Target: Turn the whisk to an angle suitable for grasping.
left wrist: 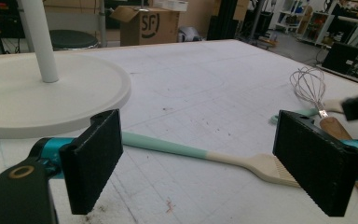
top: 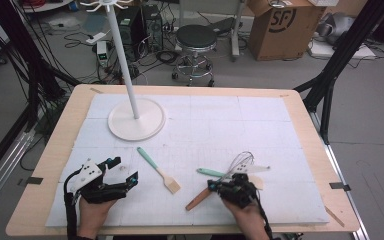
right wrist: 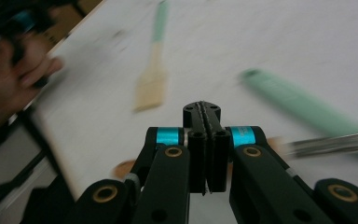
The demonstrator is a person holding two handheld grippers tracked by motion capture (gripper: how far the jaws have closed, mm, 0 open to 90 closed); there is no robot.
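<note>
My left gripper [top: 123, 170] rests near the front left of the table, open. In the left gripper view its jaws [left wrist: 207, 161] stand wide apart, with nothing held, and the teal-handled pastry brush [left wrist: 168, 145] lies on the mat just beyond them. My right gripper [top: 212, 186] is at the front right and is shut, its pads pressed flat together [right wrist: 207, 114] with nothing between them. It hovers over a wooden handle [top: 197, 200], beside a wire whisk [top: 241, 162] and a teal-handled utensil [top: 210, 172]. The brush [top: 158, 170] lies between the two grippers.
A white stand with a round base [top: 136, 120] and a tall pole rises at the back left of the white mat [top: 260, 125]. Beyond the table stand a stool [top: 196, 37] and a cardboard box [top: 285, 25]. The right gripper view is blurred.
</note>
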